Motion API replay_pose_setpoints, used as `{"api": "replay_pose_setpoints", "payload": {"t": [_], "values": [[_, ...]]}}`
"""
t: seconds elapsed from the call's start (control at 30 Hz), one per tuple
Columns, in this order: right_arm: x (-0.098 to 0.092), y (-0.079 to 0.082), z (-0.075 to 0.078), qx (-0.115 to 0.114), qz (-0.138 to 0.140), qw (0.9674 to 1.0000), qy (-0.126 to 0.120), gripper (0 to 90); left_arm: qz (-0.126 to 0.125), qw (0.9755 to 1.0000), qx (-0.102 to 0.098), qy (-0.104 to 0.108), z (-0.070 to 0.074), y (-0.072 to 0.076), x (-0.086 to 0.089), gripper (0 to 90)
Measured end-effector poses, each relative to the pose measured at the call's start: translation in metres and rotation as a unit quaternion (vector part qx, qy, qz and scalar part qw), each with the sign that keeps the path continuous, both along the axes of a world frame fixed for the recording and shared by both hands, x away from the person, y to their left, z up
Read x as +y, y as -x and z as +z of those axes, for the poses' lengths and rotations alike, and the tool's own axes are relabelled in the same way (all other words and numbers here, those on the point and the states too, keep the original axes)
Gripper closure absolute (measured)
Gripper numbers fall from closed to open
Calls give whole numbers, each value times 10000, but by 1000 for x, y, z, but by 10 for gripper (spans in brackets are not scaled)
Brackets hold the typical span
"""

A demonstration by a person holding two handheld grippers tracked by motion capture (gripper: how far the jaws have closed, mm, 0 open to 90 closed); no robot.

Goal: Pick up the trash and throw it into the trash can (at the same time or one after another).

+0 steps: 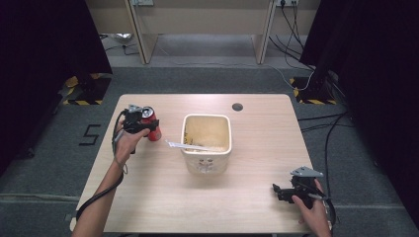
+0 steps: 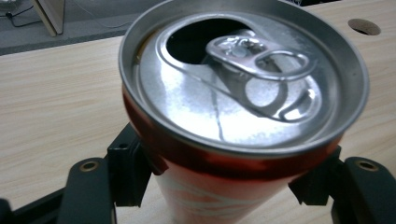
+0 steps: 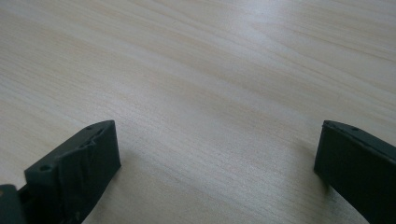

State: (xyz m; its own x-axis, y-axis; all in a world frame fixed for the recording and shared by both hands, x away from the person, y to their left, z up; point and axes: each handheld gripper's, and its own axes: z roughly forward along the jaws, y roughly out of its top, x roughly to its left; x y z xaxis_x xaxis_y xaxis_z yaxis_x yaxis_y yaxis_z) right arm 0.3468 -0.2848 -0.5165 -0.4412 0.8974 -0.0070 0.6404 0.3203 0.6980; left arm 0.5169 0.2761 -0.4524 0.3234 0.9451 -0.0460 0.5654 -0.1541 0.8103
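item: opened red aluminium drink can, near tabletop's left edge | left gripper: clamped on can | right gripper: released | handling: lift upright.

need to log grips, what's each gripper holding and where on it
The left gripper clamps the red can by its sides just below the rim. The right gripper holds nothing, its jaws open.

Recording lab; black curtains, hazard-taped stands (floor cables)
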Motion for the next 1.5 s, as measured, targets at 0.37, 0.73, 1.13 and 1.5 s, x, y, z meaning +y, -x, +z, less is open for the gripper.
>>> {"api": "replay_pose_setpoints", "payload": {"t": [0.37, 0.73, 1.13, 1.5], "values": [[0, 0, 0, -1, 1, 10000, 1, 2, -196, 9998, -11, -35, 10, 11, 0, 338], [0, 0, 0, -1, 0, 10000, 1, 2, -445, 9990, -44, -21, 24, 24, -1, 339], [0, 0, 0, -1, -1, 10000, 1, 2, -749, 9971, -96, -61, 45, 37, -10, 339], [0, 0, 0, -5, 0, 10000, 1, 2, -1126, 9934, -229, -22, 66, 52, -22, 339]]}}
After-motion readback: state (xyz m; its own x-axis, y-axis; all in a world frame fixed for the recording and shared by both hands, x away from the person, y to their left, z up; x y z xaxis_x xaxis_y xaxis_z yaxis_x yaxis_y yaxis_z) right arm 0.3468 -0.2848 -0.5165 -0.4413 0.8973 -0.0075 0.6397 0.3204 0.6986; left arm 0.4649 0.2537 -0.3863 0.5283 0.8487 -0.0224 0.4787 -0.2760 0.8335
